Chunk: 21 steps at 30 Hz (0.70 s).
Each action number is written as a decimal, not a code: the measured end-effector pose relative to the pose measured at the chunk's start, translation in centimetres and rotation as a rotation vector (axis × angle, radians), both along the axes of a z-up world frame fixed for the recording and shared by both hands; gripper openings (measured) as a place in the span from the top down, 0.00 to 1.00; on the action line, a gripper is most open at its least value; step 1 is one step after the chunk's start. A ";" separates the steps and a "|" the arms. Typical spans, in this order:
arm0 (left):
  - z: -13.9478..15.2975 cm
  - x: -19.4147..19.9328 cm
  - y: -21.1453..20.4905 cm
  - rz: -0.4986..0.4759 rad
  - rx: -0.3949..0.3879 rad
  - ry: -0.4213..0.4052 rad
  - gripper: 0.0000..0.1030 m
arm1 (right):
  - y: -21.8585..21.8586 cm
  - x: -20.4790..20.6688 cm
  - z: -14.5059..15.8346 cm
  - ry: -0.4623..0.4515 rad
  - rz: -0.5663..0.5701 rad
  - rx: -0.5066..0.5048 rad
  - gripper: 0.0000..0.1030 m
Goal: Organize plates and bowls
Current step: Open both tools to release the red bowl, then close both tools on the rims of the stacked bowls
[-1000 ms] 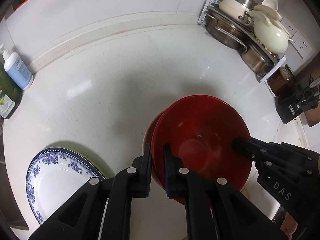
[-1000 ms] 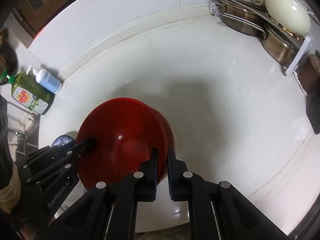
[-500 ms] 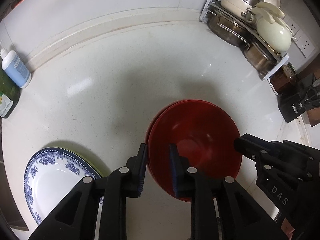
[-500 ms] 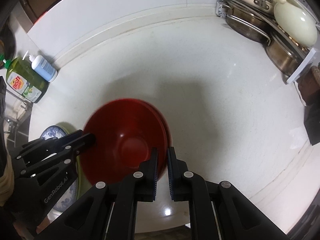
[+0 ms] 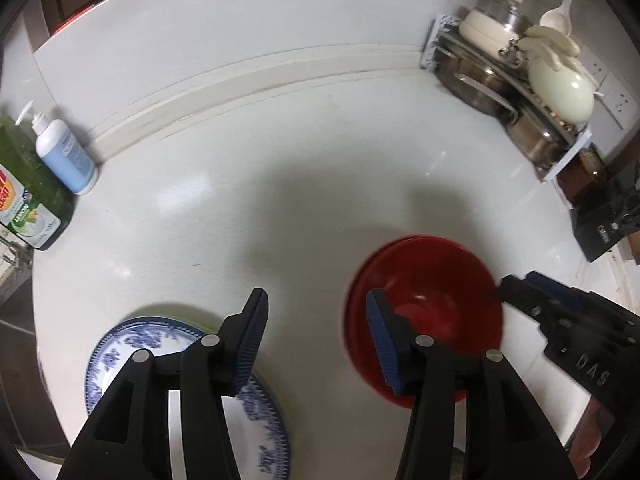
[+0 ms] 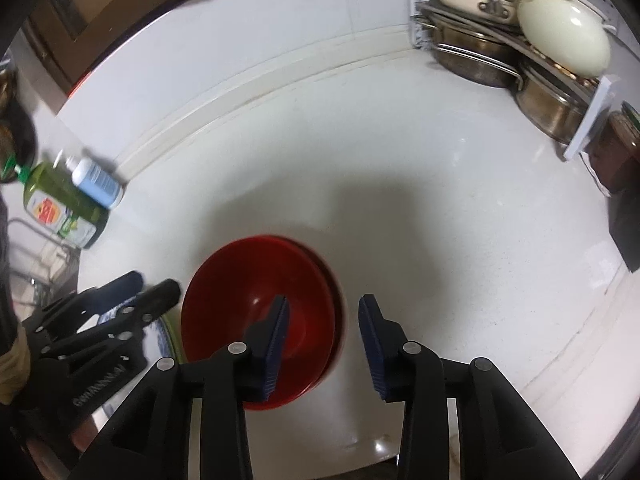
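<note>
Two red bowls (image 5: 440,280) sit nested on the white counter (image 5: 280,160); the right wrist view shows the stack (image 6: 256,276) too. My left gripper (image 5: 318,320) hangs over the stack's left rim with its jaws opening. The rim lies between them and neither pad presses on it. My right gripper (image 6: 322,332) straddles the right rim in the same way, jaws opening, pads clear of the bowl. To the left of the bowls lies a blue-and-white patterned plate (image 5: 120,360), partly under my left gripper's fingers. Only its edge (image 6: 162,340) shows in the right wrist view.
A green dish-soap bottle (image 5: 28,192) and a blue pump bottle (image 5: 64,156) stand at the left by the backsplash. A rack of steel pots and cream lidded pots (image 5: 520,92) fills the back right corner. A dark knife block (image 5: 604,216) stands beside it.
Both grippers were shut on the upper red bowl's rim and have let go, jaws spread. The bowl has sunk into the lower one. Both views have pulled back from the bowls.
</note>
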<state>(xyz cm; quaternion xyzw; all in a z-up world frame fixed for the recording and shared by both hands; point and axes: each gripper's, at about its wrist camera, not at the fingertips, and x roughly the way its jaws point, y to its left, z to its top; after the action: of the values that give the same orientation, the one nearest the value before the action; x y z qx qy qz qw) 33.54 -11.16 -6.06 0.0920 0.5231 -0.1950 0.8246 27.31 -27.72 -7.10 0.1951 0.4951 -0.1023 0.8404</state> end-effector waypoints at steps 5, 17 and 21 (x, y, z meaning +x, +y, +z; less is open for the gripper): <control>-1.3 0.0 0.1 -0.022 0.045 0.021 0.48 | 0.0 0.2 -1.3 0.017 -0.032 0.010 0.64; -4.7 1.6 -0.9 -0.007 0.021 0.127 0.52 | -0.4 0.6 -4.8 0.080 -0.046 0.125 0.64; -4.9 1.8 -1.0 -0.024 0.016 0.159 0.57 | -0.7 0.9 -5.9 0.113 -0.057 0.164 0.64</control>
<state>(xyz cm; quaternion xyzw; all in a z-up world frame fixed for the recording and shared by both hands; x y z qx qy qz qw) 35.31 -12.12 -11.01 0.0888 0.5874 -0.2075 0.7772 28.19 -28.39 -13.05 0.2710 0.5425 -0.0961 0.7893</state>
